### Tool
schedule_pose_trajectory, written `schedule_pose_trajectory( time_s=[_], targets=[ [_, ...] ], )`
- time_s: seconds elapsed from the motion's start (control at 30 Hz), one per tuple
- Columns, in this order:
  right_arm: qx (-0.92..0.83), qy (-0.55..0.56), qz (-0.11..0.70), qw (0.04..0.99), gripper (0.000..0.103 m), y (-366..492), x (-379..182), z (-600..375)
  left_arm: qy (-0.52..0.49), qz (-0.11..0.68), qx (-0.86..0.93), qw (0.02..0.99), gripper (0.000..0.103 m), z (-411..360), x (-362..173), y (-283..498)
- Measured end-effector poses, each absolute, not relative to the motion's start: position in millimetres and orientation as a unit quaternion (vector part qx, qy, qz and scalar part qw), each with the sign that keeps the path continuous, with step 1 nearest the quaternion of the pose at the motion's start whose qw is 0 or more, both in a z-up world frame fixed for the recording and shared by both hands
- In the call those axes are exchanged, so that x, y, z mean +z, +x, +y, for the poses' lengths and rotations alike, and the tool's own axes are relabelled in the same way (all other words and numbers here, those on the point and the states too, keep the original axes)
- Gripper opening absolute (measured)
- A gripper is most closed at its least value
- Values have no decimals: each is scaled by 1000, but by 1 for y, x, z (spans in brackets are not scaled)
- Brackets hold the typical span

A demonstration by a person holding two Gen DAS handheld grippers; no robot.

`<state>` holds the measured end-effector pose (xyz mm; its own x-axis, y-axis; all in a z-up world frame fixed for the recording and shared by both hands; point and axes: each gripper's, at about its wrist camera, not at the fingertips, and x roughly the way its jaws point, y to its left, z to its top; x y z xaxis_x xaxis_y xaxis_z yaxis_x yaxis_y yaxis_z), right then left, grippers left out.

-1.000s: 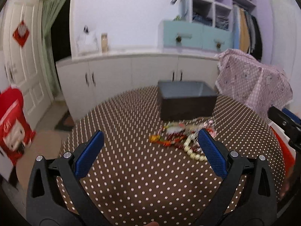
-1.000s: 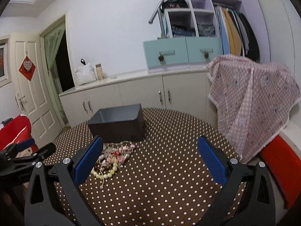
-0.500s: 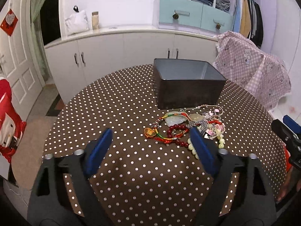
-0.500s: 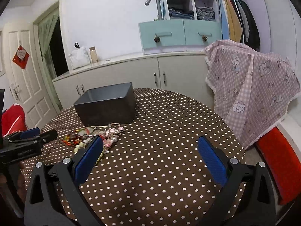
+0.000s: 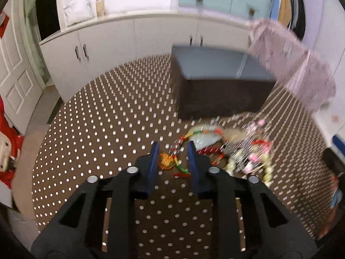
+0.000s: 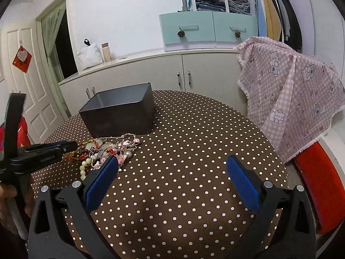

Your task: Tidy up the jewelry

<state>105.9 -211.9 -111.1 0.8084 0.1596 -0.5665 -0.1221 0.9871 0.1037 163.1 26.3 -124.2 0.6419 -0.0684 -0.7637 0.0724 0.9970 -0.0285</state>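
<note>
I am bringing my left gripper [image 5: 172, 151] down over the near-left edge of the jewelry [image 5: 228, 149], and its fingers, spread wide a second ago, are now drawn in to a narrow gap with the orange charm [image 5: 166, 161] lying between them. That tells me I am going for the first piece, though the fingers are not yet closed on it: the charm is sitting on the table [image 5: 107, 133] in the gap, and I cannot tell whether either pad is touching it. The left view has also swung from level to looking steeply down, and it is smeared with motion, so I am still moving. My right gripper [image 6: 172, 172] is hanging over bare cloth with its fingers spread wide and nothing in them, much as half a second back. The jewelry is lying in a loose heap on the dotted cloth just in front of the box [image 6: 120, 112], which is standing open and looking empty from here, so by my judgement nothing is sorted yet. The heap is a tangle: pale green beads [image 5: 267, 172] curling along its near side, dark red beads, a red and green cord running back from the charm, pink bits and thin silvery chain. Lifting the charm will likely drag its cord and perhaps a neighbour with it.
</note>
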Motion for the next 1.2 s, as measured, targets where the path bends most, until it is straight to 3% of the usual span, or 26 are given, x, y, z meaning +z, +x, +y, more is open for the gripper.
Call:
schedule_pose_trajectory(
  time_s=[0.13, 0.43, 0.8, 0.83, 0.93, 1.2],
  targets=[
    [71, 24, 302, 950, 96, 106, -111, -209, 9, 419, -42, 907, 7, 25, -125, 158],
    [77, 8, 304, 950, 96, 105, -111, -196, -48, 318, -84, 943, 6, 43, -68, 114],
    [161, -4, 324, 932, 95, 111, -106, -158, -80, 268, -119, 953, 6, 60, -33, 83],
    [184, -14, 326, 927, 93, 113, -105, -147, -77, 268, -116, 953, 6, 60, -33, 83],
    [226, -53, 337, 912, 72, 119, -109, -116, -75, 270, -112, 953, 6, 62, -35, 81],
    [296, -120, 375, 870, 59, 136, -127, -63, -83, 273, -89, 954, 6, 81, -37, 74]
  ],
)
